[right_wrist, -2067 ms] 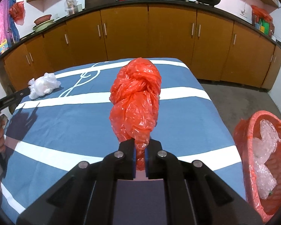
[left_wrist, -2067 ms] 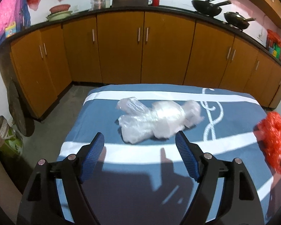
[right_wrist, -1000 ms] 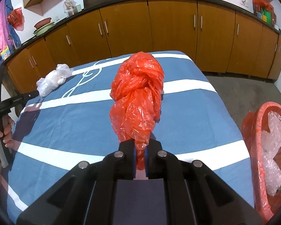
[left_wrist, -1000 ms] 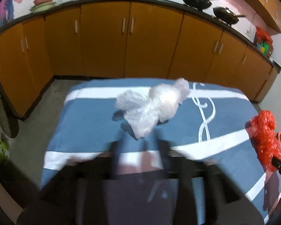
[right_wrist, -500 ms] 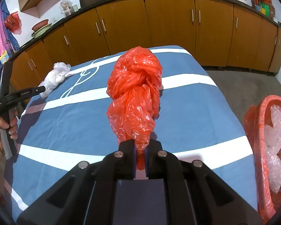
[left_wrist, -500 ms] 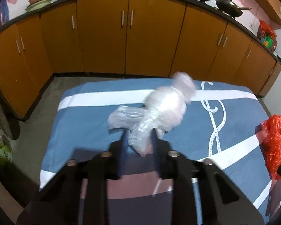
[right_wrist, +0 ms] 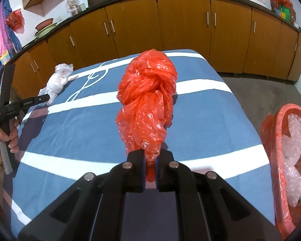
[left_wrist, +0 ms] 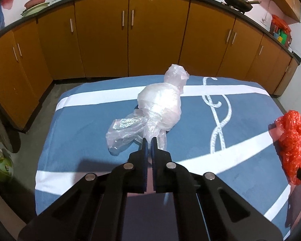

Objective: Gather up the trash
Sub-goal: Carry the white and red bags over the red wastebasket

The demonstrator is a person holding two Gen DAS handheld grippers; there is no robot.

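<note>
A crumpled clear plastic bag [left_wrist: 160,104] stands up off the blue striped cloth of the table [left_wrist: 80,120]. My left gripper [left_wrist: 149,140] is shut on its near end, the blue pads pinching the film. In the right wrist view that same clear bag [right_wrist: 57,80] shows at the far left with the left gripper [right_wrist: 47,97] on it. A knotted red plastic bag [right_wrist: 148,100] hangs from my right gripper [right_wrist: 150,156], which is shut on its lower tail. The red bag [left_wrist: 293,140] also appears at the right edge of the left wrist view.
An orange-red basket [right_wrist: 279,140] holding clear plastic scraps sits off the table's right side. Brown cabinets [left_wrist: 130,40] run along the far wall under a dark counter with pans. A person's hand [right_wrist: 2,136] grips the left tool's handle. Bare floor [right_wrist: 271,88] lies beyond the table.
My left gripper moved in over the clear bag and its jaws went from wide apart to shut on the bag's near end; the bag now stands tilted up. The right gripper kept its hold on the red bag.
</note>
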